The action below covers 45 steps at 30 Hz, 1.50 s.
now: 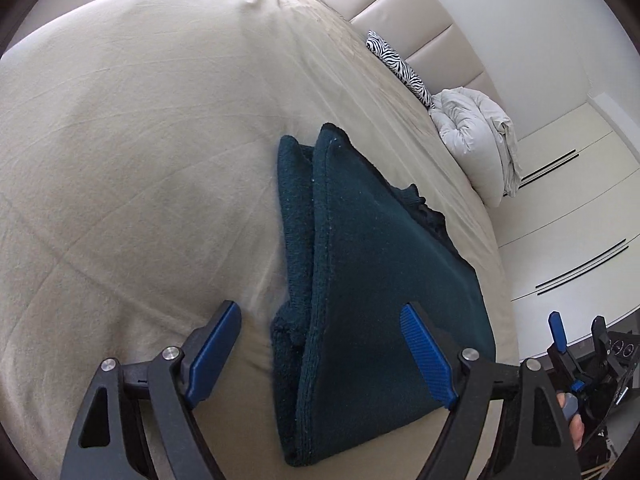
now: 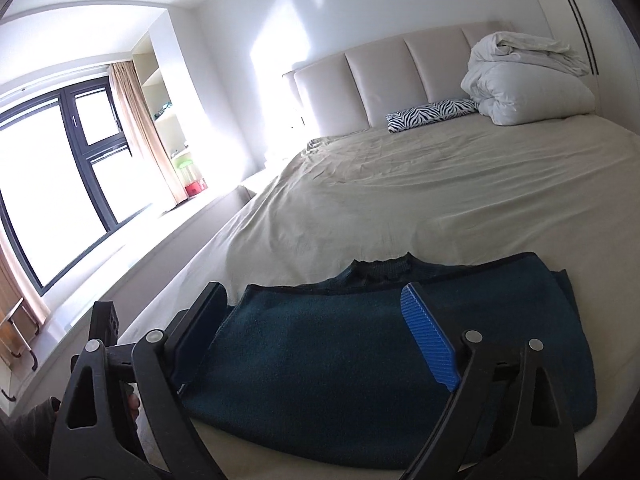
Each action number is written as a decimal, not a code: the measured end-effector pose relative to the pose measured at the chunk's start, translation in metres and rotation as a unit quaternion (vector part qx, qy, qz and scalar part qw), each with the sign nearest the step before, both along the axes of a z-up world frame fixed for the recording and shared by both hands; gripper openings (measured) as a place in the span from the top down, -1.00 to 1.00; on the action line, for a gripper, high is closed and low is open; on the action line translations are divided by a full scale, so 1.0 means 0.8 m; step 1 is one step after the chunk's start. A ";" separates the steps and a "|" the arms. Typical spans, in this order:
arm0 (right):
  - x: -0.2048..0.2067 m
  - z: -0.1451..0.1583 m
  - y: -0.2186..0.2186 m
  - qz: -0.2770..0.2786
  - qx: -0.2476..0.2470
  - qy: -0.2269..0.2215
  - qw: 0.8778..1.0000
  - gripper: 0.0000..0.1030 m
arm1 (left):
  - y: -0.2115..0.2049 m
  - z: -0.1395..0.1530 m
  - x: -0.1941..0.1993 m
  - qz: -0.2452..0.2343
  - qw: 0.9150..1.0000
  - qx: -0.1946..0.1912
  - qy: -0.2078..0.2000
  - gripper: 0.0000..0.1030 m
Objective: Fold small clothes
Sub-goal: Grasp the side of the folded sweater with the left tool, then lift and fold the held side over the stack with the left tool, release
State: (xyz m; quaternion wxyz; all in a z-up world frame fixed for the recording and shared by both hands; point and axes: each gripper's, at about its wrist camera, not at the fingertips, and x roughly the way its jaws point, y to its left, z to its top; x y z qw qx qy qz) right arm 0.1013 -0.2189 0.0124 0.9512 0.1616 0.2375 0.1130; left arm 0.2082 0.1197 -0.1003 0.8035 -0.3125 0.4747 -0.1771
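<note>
- Left wrist view shows the bed point(image 1: 120, 140), its beige sheet taking up most of the picture, with a padded headboard point(image 1: 420, 20) at the far end.
- White bundled duvet point(image 2: 524, 80) sits against the headboard in the right wrist view, and a zebra-print cushion point(image 2: 432, 114) lies just beside it.
- Dark teal garment point(image 1: 380, 280), a small fleecy top, lies flat on the sheet near the bed's close edge; it is folded over itself in layers, and its neckline point(image 2: 380, 270) peeks out along the far side.
- Left claw point(image 1: 324, 356) hangs above the garment's near end with its jaws wide apart, nothing between the pads.
- Right claw point(image 2: 320, 336) hovers over the garment's middle, jaws likewise spread and empty.
- Judged from this, one fold has been laid and let go; the step in hand is the pause between folds.
- Next move probably calls for each claw to pinch a stacked end, catching all layers together, then carry it across evenly so the bundle halves without sliding apart.
</note>
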 end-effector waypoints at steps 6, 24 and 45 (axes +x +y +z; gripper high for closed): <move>0.040 -0.023 0.006 0.104 0.116 0.077 0.985 -0.73 | 0.002 -0.012 0.027 -0.005 0.996 -0.079 0.030 -0.62; 0.132 -0.127 0.027 0.159 0.289 0.204 0.922 -0.72 | 0.007 -0.037 0.036 -0.033 0.990 -0.119 0.074 0.61; 0.221 -0.207 0.070 0.149 0.317 0.314 0.883 -0.60 | -0.028 0.038 0.028 -0.046 0.996 -0.081 -0.009 0.72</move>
